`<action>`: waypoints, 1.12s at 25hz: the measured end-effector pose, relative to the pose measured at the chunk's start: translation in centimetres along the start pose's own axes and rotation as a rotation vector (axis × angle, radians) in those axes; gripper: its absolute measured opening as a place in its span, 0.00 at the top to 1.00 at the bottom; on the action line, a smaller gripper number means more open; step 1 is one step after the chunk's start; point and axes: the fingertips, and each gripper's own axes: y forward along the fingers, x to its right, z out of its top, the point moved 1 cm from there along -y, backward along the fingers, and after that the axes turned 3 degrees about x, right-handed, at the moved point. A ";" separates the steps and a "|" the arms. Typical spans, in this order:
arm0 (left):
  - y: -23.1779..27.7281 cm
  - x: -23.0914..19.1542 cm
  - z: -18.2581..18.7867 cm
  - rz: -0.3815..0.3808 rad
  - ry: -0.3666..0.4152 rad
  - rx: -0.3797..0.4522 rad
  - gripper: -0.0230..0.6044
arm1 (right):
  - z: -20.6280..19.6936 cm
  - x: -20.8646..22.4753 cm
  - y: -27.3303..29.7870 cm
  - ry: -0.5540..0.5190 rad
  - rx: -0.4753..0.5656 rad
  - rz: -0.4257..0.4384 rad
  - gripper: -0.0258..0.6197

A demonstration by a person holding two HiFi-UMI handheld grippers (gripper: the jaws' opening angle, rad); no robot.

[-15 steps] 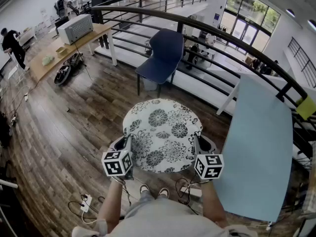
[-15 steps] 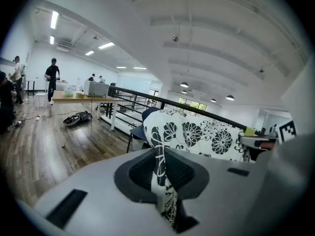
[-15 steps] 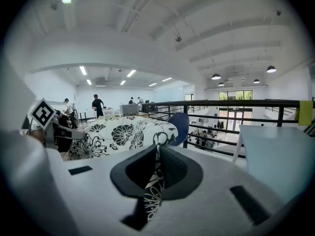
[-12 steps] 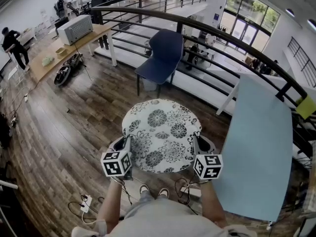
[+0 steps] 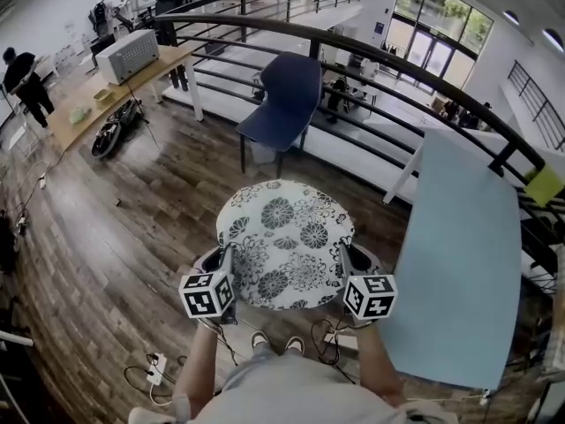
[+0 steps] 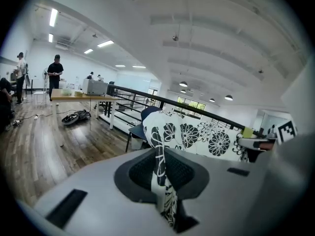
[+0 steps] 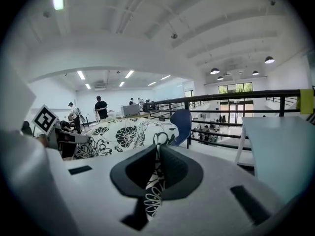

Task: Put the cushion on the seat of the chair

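Carrying step: the left claw (image 5: pixel 226 259) and right claw (image 5: pixel 344 256) each pinch an edge of the flowered cushion (image 5: pixel 284 241), held level between them. The blue chair (image 5: pixel 281 104) stands well ahead of both claws. The next move calls for carrying the cushion forward and lowering it flat onto the seat (image 5: pixel 267 129).

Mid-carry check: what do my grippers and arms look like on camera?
The left gripper and right gripper have pale grey moulded bodies with dark textured pads lining the jaws. Each carries a white cube printed with black square markers. No sleeves reach the forearms; the person wears a grey top.
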 end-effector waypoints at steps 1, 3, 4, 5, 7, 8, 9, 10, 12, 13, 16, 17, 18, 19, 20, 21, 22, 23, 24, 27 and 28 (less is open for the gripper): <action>0.0 -0.2 0.1 0.000 0.001 0.001 0.91 | 0.0 -0.2 0.1 0.003 0.003 0.001 0.93; 0.0 -0.4 0.3 -0.001 0.004 0.006 0.91 | 0.1 -0.3 0.2 0.014 0.012 0.003 0.93; 0.1 -0.6 0.5 -0.003 0.005 0.009 0.91 | 0.1 -0.4 0.2 0.020 0.016 0.001 0.93; 0.1 -1.0 0.7 -0.005 0.007 0.011 0.91 | 0.1 -0.6 0.5 0.024 0.020 -0.002 0.93; 0.3 -2.4 1.2 -0.011 0.010 0.014 0.91 | 0.3 -1.7 1.3 0.032 0.028 -0.009 0.93; 0.4 -3.2 1.5 -0.015 0.011 0.015 0.91 | 0.4 -2.3 1.8 0.034 0.032 -0.013 0.93; 0.5 -3.9 1.8 -0.020 0.011 0.016 0.91 | 0.5 -2.9 2.2 0.036 0.035 -0.016 0.93; 0.6 -4.5 2.0 -0.024 0.012 0.018 0.91 | 0.6 -3.4 2.6 0.036 0.038 -0.017 0.93; 0.8 -5.7 2.4 -0.027 0.008 0.020 0.91 | 0.8 -4.4 3.4 0.036 0.042 -0.017 0.93; 1.0 -6.2 2.5 -0.028 0.002 0.020 0.91 | 0.8 -4.8 3.7 0.036 0.042 -0.016 0.93; 1.8 -6.9 2.5 -0.042 -0.014 0.009 0.91 | 0.8 -5.4 4.6 0.036 0.034 -0.018 0.93; 2.1 -7.0 2.4 -0.047 -0.013 0.004 0.91 | 0.7 -5.4 4.9 0.035 0.029 -0.021 0.93; 2.5 -7.2 2.4 -0.049 -0.013 -0.002 0.91 | 0.6 -5.4 5.2 0.035 0.023 -0.024 0.93; 2.8 -7.5 2.3 -0.050 -0.015 -0.006 0.91 | 0.5 -5.2 5.6 0.037 0.019 -0.028 0.93; 3.3 -7.8 2.3 -0.049 -0.019 -0.010 0.91 | 0.5 -5.1 6.0 0.038 0.015 -0.032 0.93; 3.7 -8.0 2.3 -0.048 -0.025 -0.012 0.91 | 0.5 -4.9 6.4 0.039 0.013 -0.034 0.93; 4.3 -8.3 2.5 -0.048 -0.030 -0.014 0.91 | 0.6 -4.8 7.0 0.039 0.011 -0.035 0.93; 4.9 -8.6 2.7 -0.047 -0.033 -0.015 0.91 | 0.8 -4.7 7.6 0.039 0.011 -0.034 0.93; 5.5 -8.7 2.9 -0.047 -0.034 -0.016 0.91 | 1.0 -4.5 8.3 0.037 0.009 -0.032 0.93; 7.5 -9.1 3.8 -0.044 -0.031 -0.019 0.91 | 1.6 -3.7 10.6 0.038 0.006 -0.028 0.93; 8.2 -9.1 4.3 -0.042 -0.029 -0.018 0.91 | 1.9 -3.3 11.4 0.039 0.008 -0.026 0.93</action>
